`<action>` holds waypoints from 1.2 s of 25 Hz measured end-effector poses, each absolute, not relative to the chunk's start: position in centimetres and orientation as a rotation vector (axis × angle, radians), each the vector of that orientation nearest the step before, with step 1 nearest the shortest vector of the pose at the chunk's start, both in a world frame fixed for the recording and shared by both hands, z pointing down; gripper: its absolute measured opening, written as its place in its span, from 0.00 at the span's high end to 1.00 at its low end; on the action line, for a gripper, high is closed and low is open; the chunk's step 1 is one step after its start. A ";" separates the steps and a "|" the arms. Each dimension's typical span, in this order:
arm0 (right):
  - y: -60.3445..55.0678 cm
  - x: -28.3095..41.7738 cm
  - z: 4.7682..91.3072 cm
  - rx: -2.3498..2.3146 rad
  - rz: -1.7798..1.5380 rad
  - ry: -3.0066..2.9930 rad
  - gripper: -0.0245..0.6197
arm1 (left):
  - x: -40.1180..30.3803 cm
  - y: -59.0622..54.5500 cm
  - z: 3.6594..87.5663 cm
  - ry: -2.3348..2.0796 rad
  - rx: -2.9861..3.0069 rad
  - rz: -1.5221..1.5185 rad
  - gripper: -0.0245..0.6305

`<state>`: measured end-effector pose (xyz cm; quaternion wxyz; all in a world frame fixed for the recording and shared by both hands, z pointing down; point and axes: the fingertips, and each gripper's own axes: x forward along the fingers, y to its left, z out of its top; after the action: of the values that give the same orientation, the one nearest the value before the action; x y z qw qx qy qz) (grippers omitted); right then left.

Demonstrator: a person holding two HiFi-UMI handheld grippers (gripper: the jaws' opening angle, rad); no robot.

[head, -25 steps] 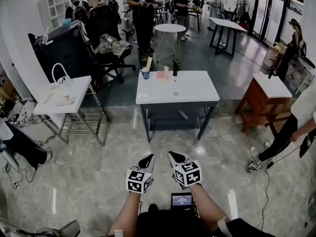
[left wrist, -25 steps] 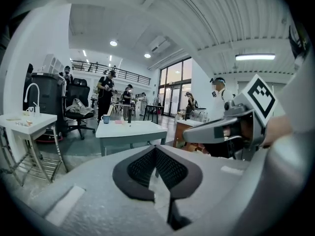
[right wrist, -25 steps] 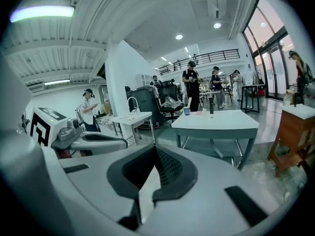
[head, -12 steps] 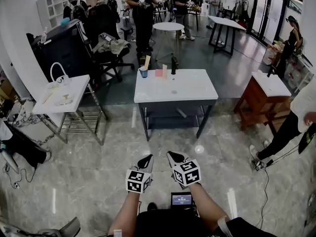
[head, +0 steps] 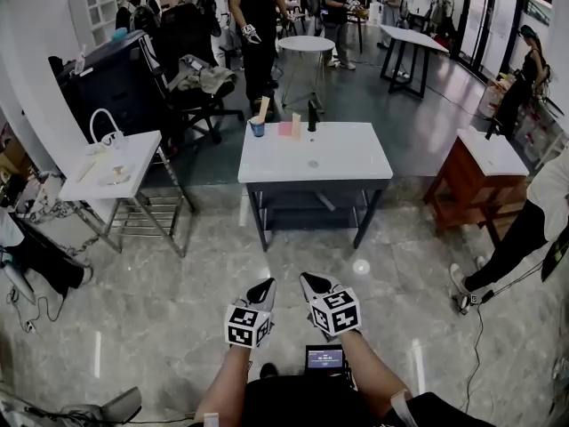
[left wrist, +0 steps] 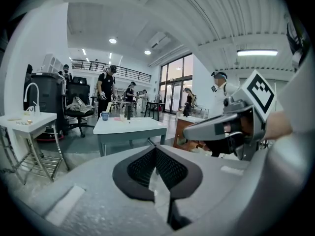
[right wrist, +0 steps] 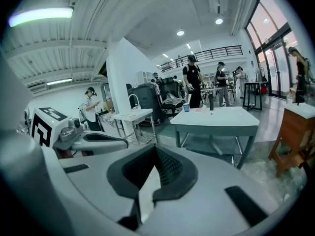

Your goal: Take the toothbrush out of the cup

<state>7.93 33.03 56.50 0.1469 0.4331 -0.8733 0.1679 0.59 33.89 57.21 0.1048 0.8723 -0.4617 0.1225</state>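
Toothbrush (head: 265, 108) sits in the blue cup (head: 258, 128), its pale handle leaning to the right above the rim, way over at the far left corner of the white table (head: 311, 158). Along that same far edge, to the right of the cup, there's a pink item (head: 286, 130), then a slim pale upright piece (head: 297, 124), then a dark bottle (head: 312, 118), all in a loose row. Down at the bottom of the head view, the left tool (head: 266, 286) and the right tool (head: 310, 282) hang side by side over the shiny tiled floor (head: 178, 310), well apart from the table and everything on it. Both point toward the table. Look along the left tool and its dark ribbed pads meet at the tip, jaws closed, nothing between them. Same story on the right tool: pads pressed together at the front, empty. Off to the left of the table stands a small white stand with a curved faucet (head: 102, 127), to the right a brown wooden cabinet (head: 476, 181) with a pale top. Behind the table there's a round white table (head: 305, 47), a person in black (head: 253, 16) beside it, and an office chair (head: 200, 92) draped with cloth, with more people further back in the hall.
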 end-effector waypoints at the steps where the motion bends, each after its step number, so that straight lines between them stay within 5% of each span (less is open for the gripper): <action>1: 32.8 8.2 56.6 1.242 0.486 -2.516 0.95 | 0.8 33.7 57.3 -1.365 2.565 0.356 0.95; 19: 27.5 11.0 59.0 1.206 0.538 -2.504 0.95 | 2.9 28.9 59.1 -1.434 2.503 0.370 0.95; 30: 16.6 6.5 59.0 1.287 0.538 -2.447 0.95 | -2.2 17.2 59.7 -1.343 2.540 0.382 0.95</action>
<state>6.51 16.61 58.98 0.1621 0.4508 -0.8573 0.1884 -2.21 17.22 59.74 0.1210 0.8698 -0.4600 0.1309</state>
